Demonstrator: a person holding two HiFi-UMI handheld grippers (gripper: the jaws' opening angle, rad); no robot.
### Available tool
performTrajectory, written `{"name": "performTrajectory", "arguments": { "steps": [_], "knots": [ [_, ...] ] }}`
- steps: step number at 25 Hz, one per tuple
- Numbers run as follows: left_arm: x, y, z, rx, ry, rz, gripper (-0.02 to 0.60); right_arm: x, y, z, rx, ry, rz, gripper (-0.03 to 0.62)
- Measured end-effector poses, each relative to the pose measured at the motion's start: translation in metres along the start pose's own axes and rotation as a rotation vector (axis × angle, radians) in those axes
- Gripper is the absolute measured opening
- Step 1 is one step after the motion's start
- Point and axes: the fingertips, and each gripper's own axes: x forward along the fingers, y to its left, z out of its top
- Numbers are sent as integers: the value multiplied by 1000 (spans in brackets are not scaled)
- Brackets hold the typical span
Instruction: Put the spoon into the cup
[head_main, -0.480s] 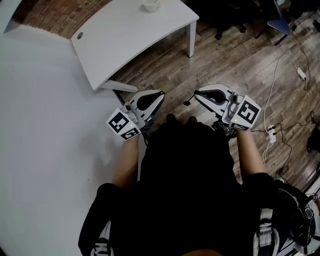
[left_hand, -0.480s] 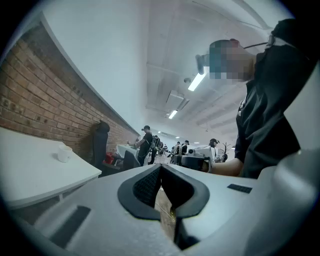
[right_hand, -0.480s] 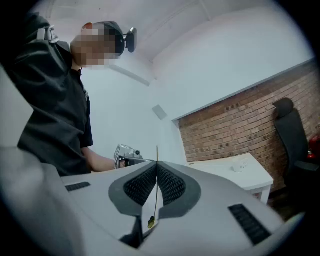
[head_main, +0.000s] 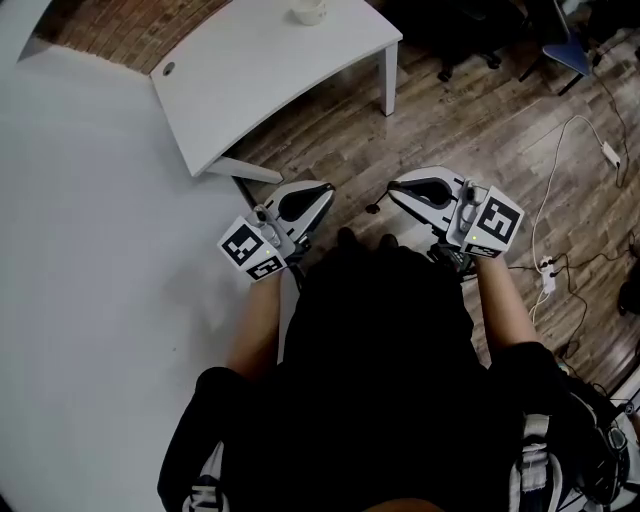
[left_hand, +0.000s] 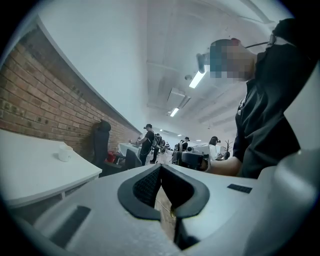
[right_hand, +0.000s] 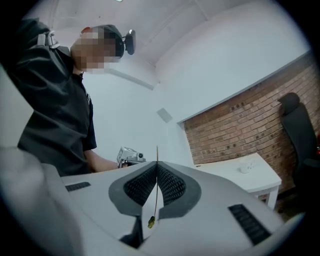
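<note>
A white cup (head_main: 306, 10) stands on the white table (head_main: 262, 72) at the far top of the head view; it also shows small in the left gripper view (left_hand: 65, 153) and the right gripper view (right_hand: 246, 168). No spoon is visible in any view. Both grippers are held close in front of the person's body, above the wooden floor and well short of the table. My left gripper (head_main: 325, 190) (left_hand: 161, 166) has its jaws together with nothing between them. My right gripper (head_main: 393, 189) (right_hand: 157, 164) is likewise shut and empty. The two point at each other.
White cables and a power strip (head_main: 545, 270) lie on the wooden floor to the right. Dark office chairs (head_main: 560, 40) stand at the top right. A brick wall (right_hand: 250, 120) runs behind the table. Several people stand far off down the room (left_hand: 149, 140).
</note>
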Motion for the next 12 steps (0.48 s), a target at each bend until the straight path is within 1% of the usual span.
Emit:
{"name": "performTrajectory", "arguments": {
  "steps": [6, 9, 12],
  "knots": [
    [6, -8, -8, -6, 17, 12, 17, -6, 2, -2, -12, 15, 19, 9],
    [7, -5, -16, -26, 24, 12, 17, -6, 0, -5, -8, 13, 20, 9],
    [6, -8, -18, -35, 21, 29, 17, -11, 1, -7, -2, 5, 31, 11]
  ]
}}
